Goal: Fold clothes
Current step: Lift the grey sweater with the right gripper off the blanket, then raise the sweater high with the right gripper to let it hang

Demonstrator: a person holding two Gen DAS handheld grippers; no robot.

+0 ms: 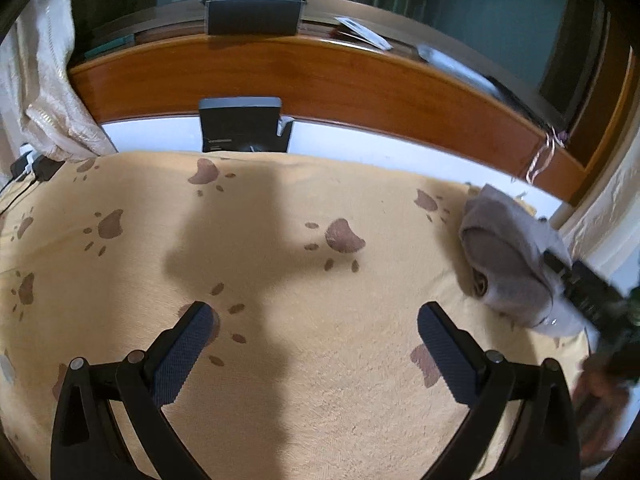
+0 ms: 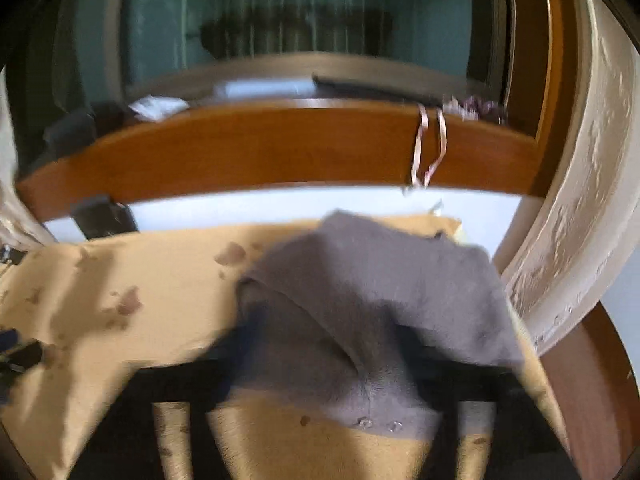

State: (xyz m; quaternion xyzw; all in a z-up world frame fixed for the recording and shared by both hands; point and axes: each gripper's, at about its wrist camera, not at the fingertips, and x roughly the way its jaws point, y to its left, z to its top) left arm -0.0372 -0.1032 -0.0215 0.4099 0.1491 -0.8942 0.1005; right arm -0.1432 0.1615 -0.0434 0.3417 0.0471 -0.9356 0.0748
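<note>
**Grey garment at the blanket's right edge, two tongs in view**

A paw-print blanket (image 1: 280, 380) is being used as the work surface. A grey garment (image 1: 508, 264) is lying bunched near its right edge, draped over the right tongs (image 2: 320, 364); whether those are gripping it cannot be told. The left tongs (image 1: 316, 334) are being held wide open, empty, well apart from it. No flat fold is being shown; smoothing and folding are judged outstanding.
</note>
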